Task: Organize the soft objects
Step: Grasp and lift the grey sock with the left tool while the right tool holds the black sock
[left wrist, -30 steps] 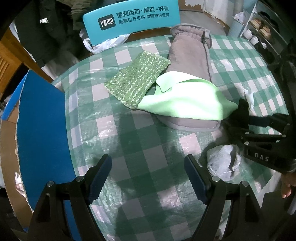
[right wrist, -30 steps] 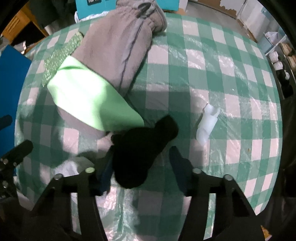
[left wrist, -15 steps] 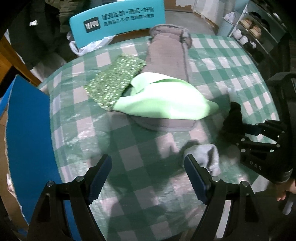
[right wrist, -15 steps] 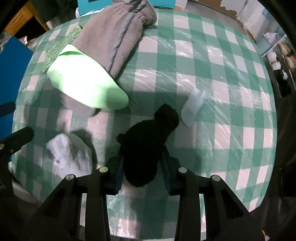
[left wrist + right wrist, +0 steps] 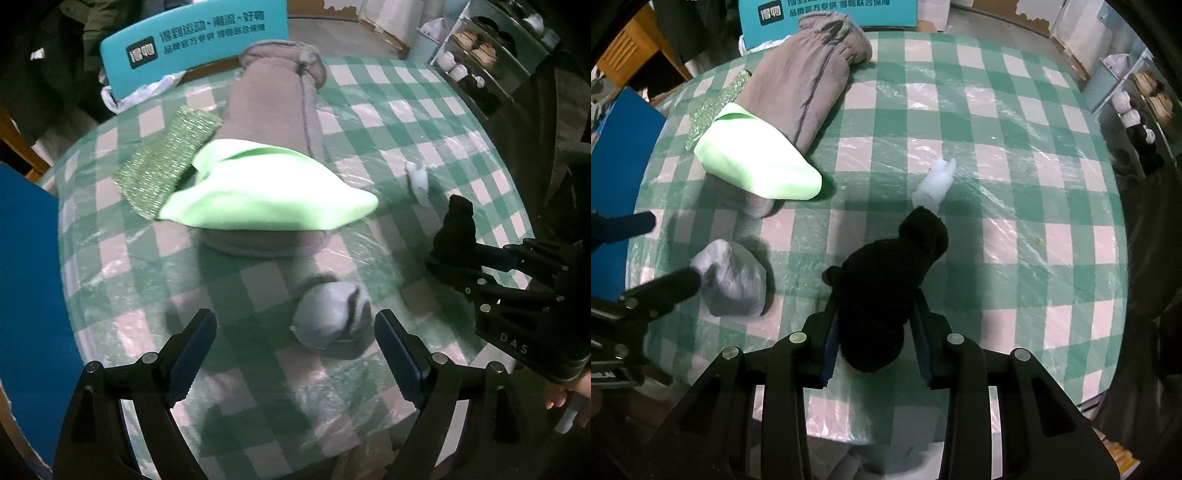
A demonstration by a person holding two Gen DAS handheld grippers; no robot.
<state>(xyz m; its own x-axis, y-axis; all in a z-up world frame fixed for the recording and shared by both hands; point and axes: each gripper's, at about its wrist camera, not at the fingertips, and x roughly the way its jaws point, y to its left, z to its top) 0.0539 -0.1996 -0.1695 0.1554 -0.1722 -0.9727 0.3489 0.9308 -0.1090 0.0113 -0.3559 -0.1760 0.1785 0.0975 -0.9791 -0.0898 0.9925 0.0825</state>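
- My left gripper stands wide, its jaws having just been opening, nothing pinched. The grey balled sock lies between the fingers, close to the right-hand one at 1 o'clock. Risk: closing off-centre, I may nudge the ball aside rather than grip it.
- At 11 o'clock on the checked table, the light green cloth drapes over the grey fleece mitten, beside the sparkly green cloth. Risk: lifting one may drag the others.
- My right gripper is clamped narrow on the black soft item, which droops forward. Risk: its free end, near the small white scrap at 12 o'clock, could sweep it off; a loose pinch could slip.
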